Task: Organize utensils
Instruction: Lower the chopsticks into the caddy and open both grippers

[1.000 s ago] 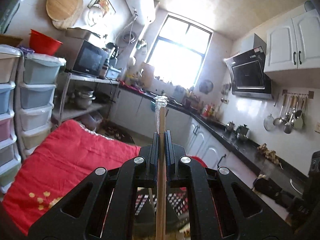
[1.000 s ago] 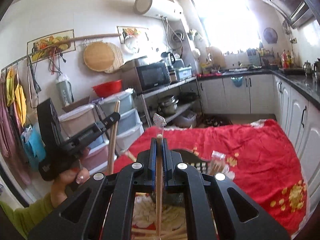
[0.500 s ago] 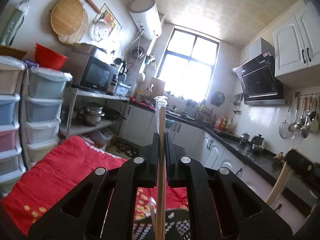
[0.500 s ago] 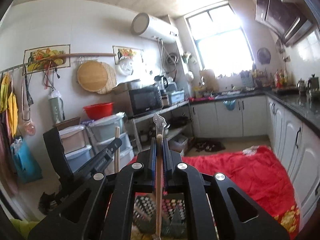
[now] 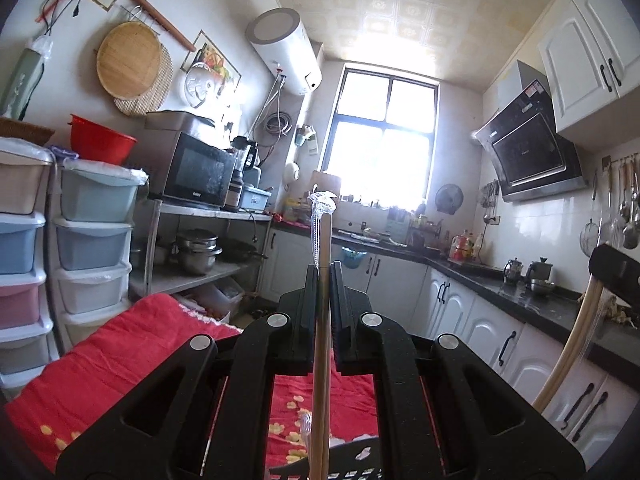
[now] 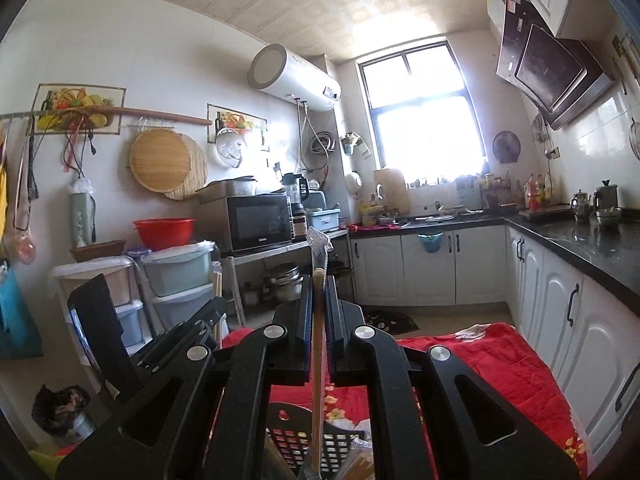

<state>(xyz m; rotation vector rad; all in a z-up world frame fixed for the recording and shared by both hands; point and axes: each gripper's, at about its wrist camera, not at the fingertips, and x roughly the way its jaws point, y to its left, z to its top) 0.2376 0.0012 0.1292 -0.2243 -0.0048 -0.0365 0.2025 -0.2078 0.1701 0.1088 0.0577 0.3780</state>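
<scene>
Left gripper (image 5: 323, 276) clamped on wrapped chopstick (image 5: 322, 240); right gripper (image 6: 319, 286) clamped on second wrapped chopstick (image 6: 318, 336), above black basket (image 6: 296, 436).

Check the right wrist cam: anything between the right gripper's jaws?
Yes. In the right wrist view the right gripper is shut on a wooden stick in a clear wrapper, standing upright above the black basket.

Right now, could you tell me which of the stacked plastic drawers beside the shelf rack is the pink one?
The pink drawer sits in the outer stack at the left edge, directly beneath a blue drawer; the neighbouring stack's drawers are pale teal, grey-blue and whitish.
</scene>
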